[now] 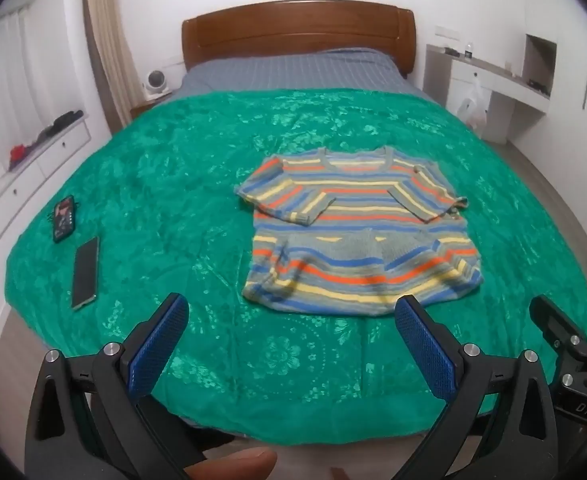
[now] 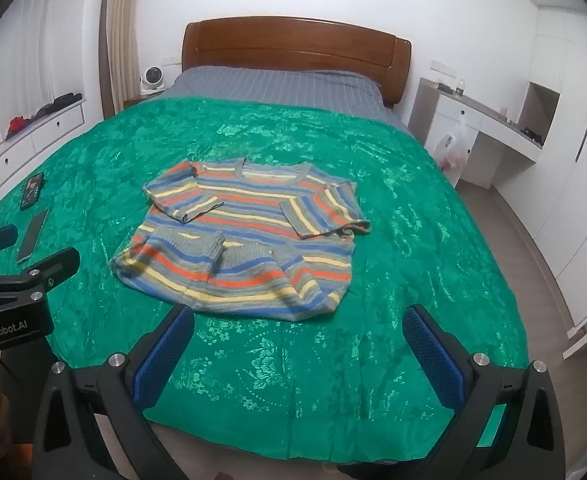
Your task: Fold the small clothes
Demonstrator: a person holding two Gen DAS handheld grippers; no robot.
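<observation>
Striped sweater (image 1: 357,232) lies flat on the green bedspread (image 1: 173,184) near the foot of the bed, both sleeves crossed over the chest and the hem partly turned up. Left gripper (image 1: 289,320) and right gripper (image 2: 297,332) hover short of the hem, fingers spread wide, nothing between them. Judgement: take the two hem corners together, pinch both layers cleanly, lift level and carry toward the collar so the sleeves stay tucked; keep clear of the phone (image 1: 85,272).

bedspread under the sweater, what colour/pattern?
Shiny green floral-embossed bedspread, clearest in the right wrist view.
</observation>
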